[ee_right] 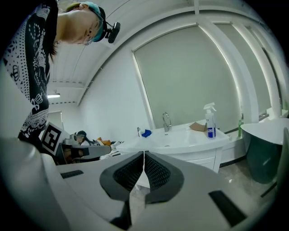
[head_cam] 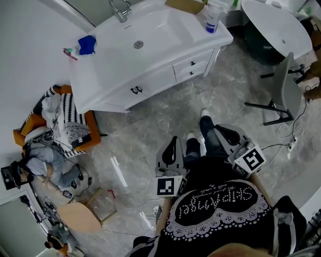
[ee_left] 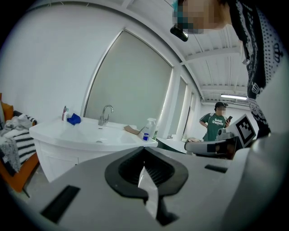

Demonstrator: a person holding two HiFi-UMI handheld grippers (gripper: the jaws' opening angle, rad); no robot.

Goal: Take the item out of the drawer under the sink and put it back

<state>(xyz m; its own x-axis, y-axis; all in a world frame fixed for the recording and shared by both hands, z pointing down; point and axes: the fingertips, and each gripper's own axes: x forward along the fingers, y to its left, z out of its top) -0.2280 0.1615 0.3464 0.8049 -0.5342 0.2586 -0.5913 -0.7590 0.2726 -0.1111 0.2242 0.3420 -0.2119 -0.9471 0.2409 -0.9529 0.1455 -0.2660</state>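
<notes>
Bright, even light, soft shadows; strong fisheye bending, dark corners, perhaps slight edge blur.

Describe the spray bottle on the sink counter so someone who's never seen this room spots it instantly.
Find the white sink vanity and go to the counter end opposite the blue cloth. The spray bottle stands upright there beside brown cardboard; it's white with a blue label.

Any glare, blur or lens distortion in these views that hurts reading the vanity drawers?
Head view: sharp, evenly lit; glare streak on the grey marble floor; the two drawers of the white vanity read clearly. Left gripper view: strong fisheye, dark corners, the shut left gripper looms soft. Right gripper view: same fisheye; the shut right gripper fills the bottom, drawer fronts tiny.
</notes>
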